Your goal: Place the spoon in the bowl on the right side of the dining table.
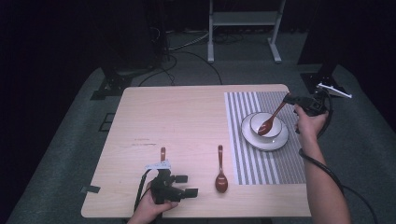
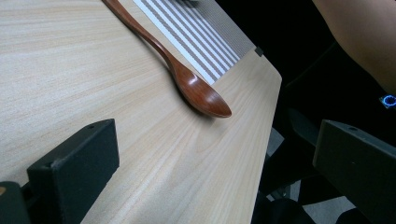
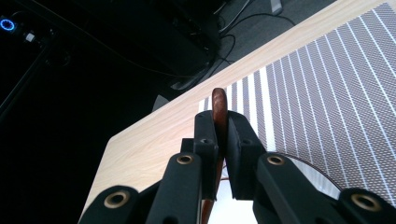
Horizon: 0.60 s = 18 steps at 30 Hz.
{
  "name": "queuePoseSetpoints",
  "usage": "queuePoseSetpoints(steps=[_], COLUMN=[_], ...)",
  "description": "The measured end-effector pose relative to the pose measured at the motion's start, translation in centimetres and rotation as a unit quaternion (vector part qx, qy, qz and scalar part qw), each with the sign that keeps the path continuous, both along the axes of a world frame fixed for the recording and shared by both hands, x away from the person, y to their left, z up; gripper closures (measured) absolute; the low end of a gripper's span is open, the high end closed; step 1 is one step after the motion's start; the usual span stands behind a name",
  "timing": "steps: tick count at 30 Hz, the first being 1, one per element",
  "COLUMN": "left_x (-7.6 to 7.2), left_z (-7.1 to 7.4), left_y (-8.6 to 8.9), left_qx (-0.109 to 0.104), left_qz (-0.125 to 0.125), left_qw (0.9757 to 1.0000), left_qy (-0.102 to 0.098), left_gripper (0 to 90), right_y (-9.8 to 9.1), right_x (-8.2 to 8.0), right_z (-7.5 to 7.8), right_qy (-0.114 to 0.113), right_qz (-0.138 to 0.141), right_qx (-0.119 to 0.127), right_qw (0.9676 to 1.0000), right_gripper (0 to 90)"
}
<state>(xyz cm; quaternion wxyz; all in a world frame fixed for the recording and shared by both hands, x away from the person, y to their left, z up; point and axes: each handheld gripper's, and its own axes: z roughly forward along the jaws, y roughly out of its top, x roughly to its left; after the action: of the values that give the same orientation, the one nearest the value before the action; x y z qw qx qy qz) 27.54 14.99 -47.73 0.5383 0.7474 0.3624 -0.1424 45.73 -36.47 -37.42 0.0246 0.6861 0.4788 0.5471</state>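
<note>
I am holding one spoon (image 1: 272,119) in my right gripper (image 1: 290,99), its jaws clenched on the handle end. In the right gripper view the handle tip (image 3: 219,109) is standing up between the two black pads. The spoon's bowl end is dipping into the bowl (image 1: 265,125), which is sitting on the plate (image 1: 265,136) on the striped mat (image 1: 254,154) at the right side of the table (image 1: 187,121). Whether the spoon is touching the bottom of the bowl, I cannot tell.

My left gripper (image 1: 187,185) is resting low at the near edge of the table with its jaws apart, grasping nothing. It is pointing toward a second spoon (image 1: 221,170), which is lying flat on the bare wood just left of the mat. A third brown handle (image 1: 162,153) is showing just beyond the left gripper.

Judgement on progress: the first spoon is at the bowl but not yet released; the second spoon is untouched, so the work is roughly at its early half.

Appearance of the spoon: glossy reddish-brown (image 2: 196,88), looking like lacquered wood, with a slim curved handle and an oval bowl. The smooth finish is likely making it slippery in the pads
</note>
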Motion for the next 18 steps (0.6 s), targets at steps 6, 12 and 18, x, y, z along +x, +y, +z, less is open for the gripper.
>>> queuePoseSetpoints(steps=[6,12,18], left_x=[0.0,0.0,-0.1], left_z=[0.0,0.0,0.1], left_y=[0.0,0.0,0.0], left_qx=[0.0,0.0,-0.001], left_qz=[0.0,0.001,0.002], left_qw=[1.0,1.0,1.0], left_qy=[0.0,-0.001,-0.002], left_gripper=[0.0,0.0,0.0], right_y=[-0.3,-0.6,-0.7], right_x=[-0.1,-0.1,-0.2], right_z=[-0.4,-0.6,-1.1], right_qy=[0.0,0.001,0.003], right_qz=[-0.006,-0.014,-0.018], right_qx=[0.003,0.001,0.003], right_qw=[1.0,0.9999,0.9998], right_gripper=[83.2,83.2,83.2])
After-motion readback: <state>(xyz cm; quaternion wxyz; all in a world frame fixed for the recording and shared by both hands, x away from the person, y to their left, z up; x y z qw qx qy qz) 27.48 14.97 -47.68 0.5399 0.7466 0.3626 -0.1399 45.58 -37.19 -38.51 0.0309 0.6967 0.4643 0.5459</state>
